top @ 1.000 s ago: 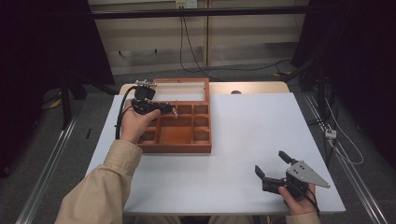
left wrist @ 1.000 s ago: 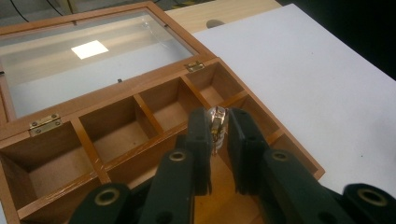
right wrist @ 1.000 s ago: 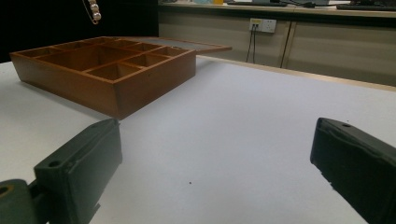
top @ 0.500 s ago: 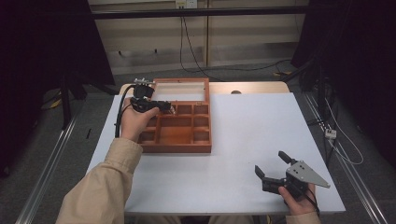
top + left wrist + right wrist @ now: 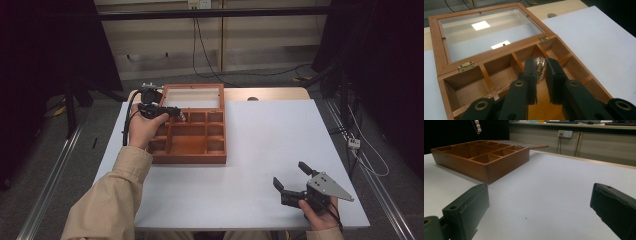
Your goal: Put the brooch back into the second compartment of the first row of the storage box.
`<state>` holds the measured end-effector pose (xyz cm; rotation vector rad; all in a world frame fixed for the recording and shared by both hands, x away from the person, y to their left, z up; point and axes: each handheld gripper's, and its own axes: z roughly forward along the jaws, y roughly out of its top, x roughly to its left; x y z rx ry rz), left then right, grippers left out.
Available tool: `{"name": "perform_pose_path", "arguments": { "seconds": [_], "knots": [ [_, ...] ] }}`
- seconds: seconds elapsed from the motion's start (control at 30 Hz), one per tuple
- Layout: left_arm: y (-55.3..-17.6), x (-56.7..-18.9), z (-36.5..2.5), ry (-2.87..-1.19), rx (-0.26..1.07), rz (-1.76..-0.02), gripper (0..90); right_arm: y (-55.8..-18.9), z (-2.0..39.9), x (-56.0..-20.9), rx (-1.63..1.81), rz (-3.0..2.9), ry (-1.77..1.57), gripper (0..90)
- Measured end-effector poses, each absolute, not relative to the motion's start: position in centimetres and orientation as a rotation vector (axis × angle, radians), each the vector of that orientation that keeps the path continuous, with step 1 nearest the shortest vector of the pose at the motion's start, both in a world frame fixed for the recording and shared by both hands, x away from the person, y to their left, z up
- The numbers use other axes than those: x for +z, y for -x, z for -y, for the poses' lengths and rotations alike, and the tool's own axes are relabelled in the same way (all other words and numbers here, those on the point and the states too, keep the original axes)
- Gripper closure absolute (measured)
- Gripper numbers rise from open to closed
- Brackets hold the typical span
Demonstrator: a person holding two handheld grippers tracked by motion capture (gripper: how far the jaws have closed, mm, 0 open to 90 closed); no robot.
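A small shiny metal-and-glass trinket (image 5: pixel 539 67) sits clamped between the left gripper's (image 5: pixel 541 75) black jaws, above the compartmented brown wooden box (image 5: pixel 499 72). The right gripper (image 5: pixel 295 182) rests on the white table (image 5: pixel 280 135), jaws wide apart and holding nothing.

Dim overall, dark at the room's sides; ceiling light glares off the glass lid (image 5: pixel 489 35); near fingers (image 5: pixel 465 212) blur.

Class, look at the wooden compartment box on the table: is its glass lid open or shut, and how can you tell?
Open. The glass lid lies folded back flat behind the wooden box, past its hinges, and the compartments are uncovered.
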<state>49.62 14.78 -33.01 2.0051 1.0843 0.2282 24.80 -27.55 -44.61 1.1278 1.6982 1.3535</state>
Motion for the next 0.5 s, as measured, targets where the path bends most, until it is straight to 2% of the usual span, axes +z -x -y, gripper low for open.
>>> {"name": "perform_pose_path", "arguments": {
  "seconds": [0.5],
  "knots": [
    [-50.18, -33.18, -14.85, -2.0, 0.249, -1.095, 79.7, -24.79, 27.61, -44.62, 1.352, -1.695, -1.132, 1.4]
  ]
}}
